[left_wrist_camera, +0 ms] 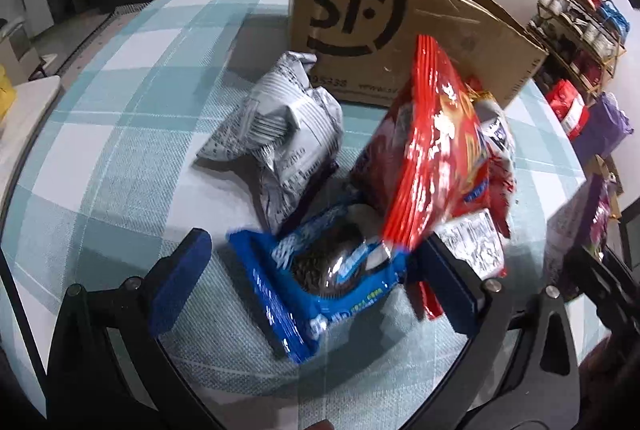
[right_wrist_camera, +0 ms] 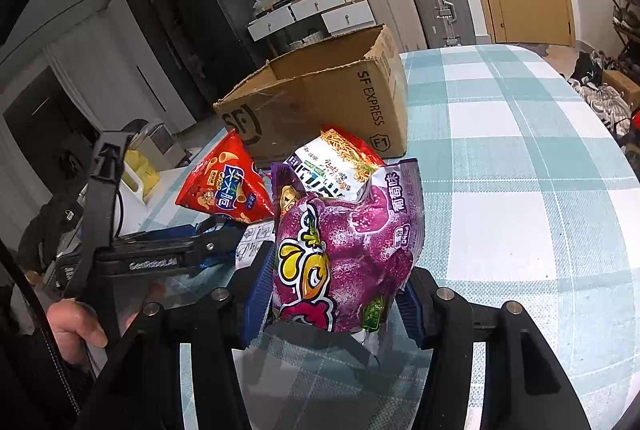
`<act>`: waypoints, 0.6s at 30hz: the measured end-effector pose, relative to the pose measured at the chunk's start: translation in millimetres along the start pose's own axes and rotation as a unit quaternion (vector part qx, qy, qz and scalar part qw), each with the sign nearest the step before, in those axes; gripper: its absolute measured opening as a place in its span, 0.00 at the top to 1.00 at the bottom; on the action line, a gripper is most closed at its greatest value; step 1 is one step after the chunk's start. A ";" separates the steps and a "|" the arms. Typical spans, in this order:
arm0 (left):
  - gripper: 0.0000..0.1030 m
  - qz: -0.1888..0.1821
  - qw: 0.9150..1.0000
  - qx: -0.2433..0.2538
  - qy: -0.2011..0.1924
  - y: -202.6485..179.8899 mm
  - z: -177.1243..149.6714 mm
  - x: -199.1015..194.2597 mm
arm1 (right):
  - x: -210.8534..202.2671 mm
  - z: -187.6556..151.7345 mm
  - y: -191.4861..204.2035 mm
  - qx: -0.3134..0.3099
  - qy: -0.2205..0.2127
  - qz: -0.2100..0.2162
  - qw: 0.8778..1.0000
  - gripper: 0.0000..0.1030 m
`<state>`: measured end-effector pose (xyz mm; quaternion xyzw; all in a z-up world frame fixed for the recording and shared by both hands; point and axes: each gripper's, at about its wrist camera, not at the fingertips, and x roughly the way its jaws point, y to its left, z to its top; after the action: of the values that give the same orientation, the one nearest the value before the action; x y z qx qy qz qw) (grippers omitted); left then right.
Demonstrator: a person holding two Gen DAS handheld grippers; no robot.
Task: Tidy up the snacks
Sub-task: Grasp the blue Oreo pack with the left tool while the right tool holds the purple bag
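In the left wrist view my left gripper (left_wrist_camera: 316, 282) is open around a blue cookie pack (left_wrist_camera: 320, 282) lying on the checked tablecloth (left_wrist_camera: 120, 133). A red snack bag (left_wrist_camera: 432, 157) stands upright just beyond it, and a white crumpled bag (left_wrist_camera: 280, 133) lies to the left. The open cardboard SF box (left_wrist_camera: 384, 29) stands behind them. In the right wrist view my right gripper (right_wrist_camera: 334, 294) is shut on a purple grape candy bag (right_wrist_camera: 344, 254), held upright. Behind it are a noodle packet (right_wrist_camera: 340, 165), the red snack bag (right_wrist_camera: 224, 185) and the box (right_wrist_camera: 320, 97).
The left gripper's body (right_wrist_camera: 160, 254) and the hand holding it sit at the left of the right wrist view. Tablecloth stretches to the right (right_wrist_camera: 520, 189). Suitcases (right_wrist_camera: 436, 1), drawers and a door stand beyond the table. A shoe rack (left_wrist_camera: 576, 29) is at the far right.
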<state>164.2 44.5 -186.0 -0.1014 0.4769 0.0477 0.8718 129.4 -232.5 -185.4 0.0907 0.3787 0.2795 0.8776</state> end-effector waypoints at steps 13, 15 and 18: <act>0.54 -0.034 0.999 0.041 -0.006 7.9 -9.9 -11.6 | 0.4 -1.8 3.5 0.001 0.004 0.009 1.000 0.45; 0.54 -0.050 0.998 0.037 -0.002 15.1 -12.4 -15.0 | 0.5 -1.8 4.5 0.002 0.006 0.011 1.000 0.45; 0.54 -0.055 0.998 0.036 -0.002 22.5 -17.7 -20.4 | -1.3 -2.5 5.2 0.004 0.005 0.012 1.000 0.45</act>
<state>134.6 62.8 -181.1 -0.0957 0.4704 -0.0174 0.8771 124.7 -229.1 -184.4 0.0977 0.3832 0.2892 0.8718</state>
